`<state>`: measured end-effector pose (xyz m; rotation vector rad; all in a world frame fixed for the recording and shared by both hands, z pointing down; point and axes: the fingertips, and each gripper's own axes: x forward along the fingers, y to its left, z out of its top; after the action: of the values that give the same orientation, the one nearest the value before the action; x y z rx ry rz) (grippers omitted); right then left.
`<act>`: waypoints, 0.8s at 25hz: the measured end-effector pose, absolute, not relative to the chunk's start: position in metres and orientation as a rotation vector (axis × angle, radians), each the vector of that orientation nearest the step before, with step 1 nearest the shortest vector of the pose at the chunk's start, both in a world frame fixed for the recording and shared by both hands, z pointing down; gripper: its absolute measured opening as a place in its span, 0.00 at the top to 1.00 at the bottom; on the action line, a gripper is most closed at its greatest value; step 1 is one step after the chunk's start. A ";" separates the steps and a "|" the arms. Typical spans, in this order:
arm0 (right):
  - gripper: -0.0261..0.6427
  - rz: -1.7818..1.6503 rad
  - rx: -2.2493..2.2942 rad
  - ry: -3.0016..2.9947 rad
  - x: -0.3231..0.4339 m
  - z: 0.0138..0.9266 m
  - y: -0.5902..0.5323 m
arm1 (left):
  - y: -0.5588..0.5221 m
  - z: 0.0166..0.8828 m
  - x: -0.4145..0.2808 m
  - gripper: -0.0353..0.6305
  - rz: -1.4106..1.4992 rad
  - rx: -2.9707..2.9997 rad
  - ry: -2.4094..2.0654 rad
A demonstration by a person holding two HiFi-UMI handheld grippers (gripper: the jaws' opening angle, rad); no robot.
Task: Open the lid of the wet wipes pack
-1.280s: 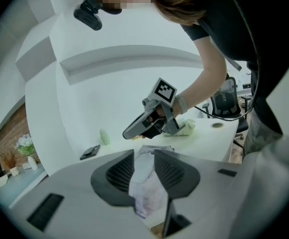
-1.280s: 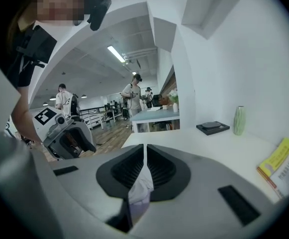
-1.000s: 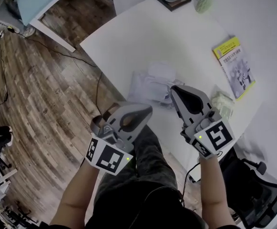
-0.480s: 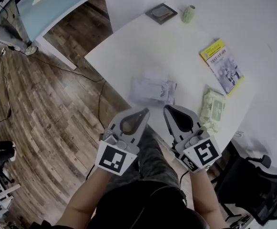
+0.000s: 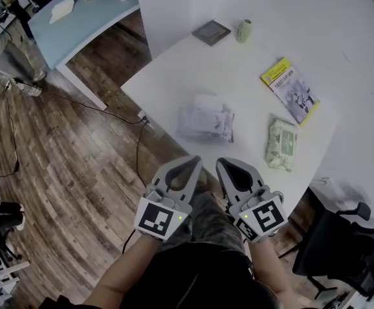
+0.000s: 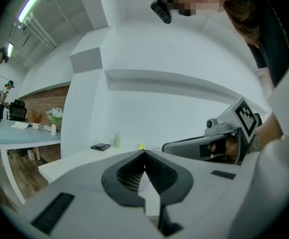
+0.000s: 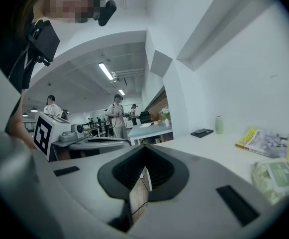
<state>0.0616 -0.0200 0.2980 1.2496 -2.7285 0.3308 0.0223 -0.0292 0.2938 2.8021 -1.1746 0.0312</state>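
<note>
My left gripper [image 5: 194,162] and right gripper [image 5: 223,163] hang off the table's [image 5: 174,63] near edge, both with jaws closed tight on nothing. The pale wipes pack [image 5: 205,122] lies on the table beyond both tips, untouched. A green pack [image 5: 282,144] lies to its right.

The white wipes pack [image 5: 205,122] lay flat and crumpled near the table's front edge, with a white flap raised at its far side. A green wipes pack [image 5: 282,145] lay flat well to its right, its rectangular lid facing up and closed.
</note>
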 end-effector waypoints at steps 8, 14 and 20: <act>0.93 0.309 1.295 -2.738 0.056 0.288 -0.005 | -0.011 0.299 0.010 0.93 0.020 2.722 -1.183; 0.94 0.290 1.294 -2.735 0.058 0.283 -0.003 | -0.013 0.295 0.008 0.93 0.006 2.703 -1.196; 0.94 0.284 1.246 -2.729 0.054 0.287 0.006 | -0.008 0.297 0.008 0.93 -0.017 2.675 -1.197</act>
<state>0.0540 0.0063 0.2867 1.2464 -2.7290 0.2839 0.0083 -0.0075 0.2974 2.6754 -1.1971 -0.0167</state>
